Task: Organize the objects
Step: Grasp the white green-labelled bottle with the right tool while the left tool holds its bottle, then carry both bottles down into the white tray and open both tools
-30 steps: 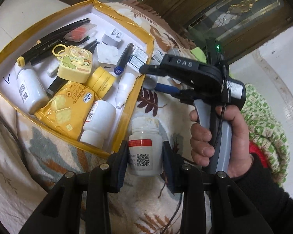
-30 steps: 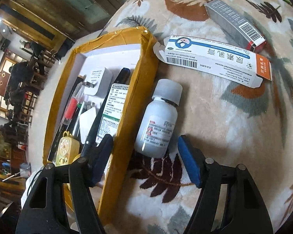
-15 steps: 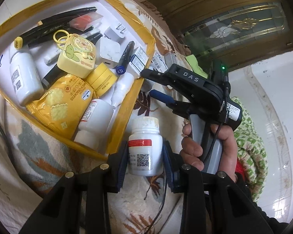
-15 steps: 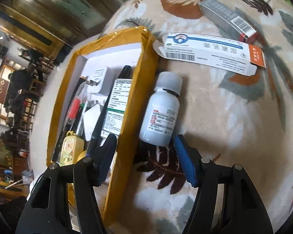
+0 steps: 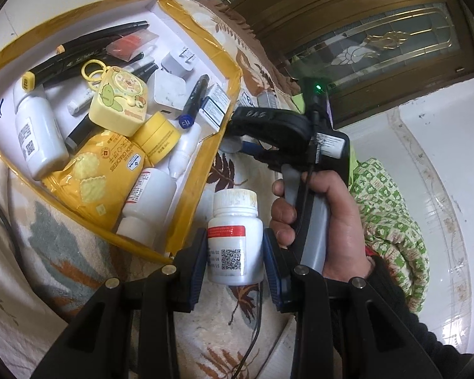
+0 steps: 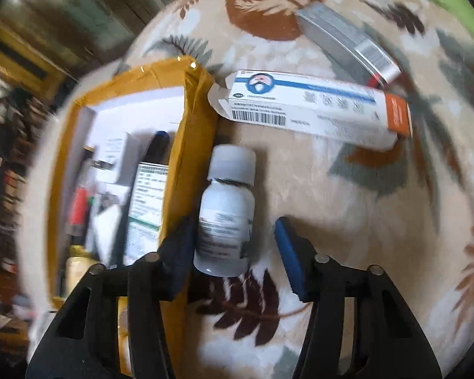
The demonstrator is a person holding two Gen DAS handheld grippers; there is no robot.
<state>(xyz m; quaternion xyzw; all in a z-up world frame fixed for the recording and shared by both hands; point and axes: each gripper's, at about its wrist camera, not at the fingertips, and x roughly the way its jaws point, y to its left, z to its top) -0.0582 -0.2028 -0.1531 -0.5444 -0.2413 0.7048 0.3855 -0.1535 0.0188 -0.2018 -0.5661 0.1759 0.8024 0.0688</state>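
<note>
The whole right wrist view is being smeared by blur, so the label on the small bottle [image 6: 226,218] cannot be read. The yellow box [image 6: 192,132] is being cut off below by the gripper's arms.

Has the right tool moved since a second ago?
Yes. The right tool has slid left toward the yellow box; its left finger now overlaps the box wall, and its jaws are closing around the small white bottle, right pad not yet touching.

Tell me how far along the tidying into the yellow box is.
Done: yellow box already holds many items. In hand: left hand-held gripper grips a white pill bottle; right hand-held gripper is closing around a small white bottle. Left: long white carton and grey carton.
</note>
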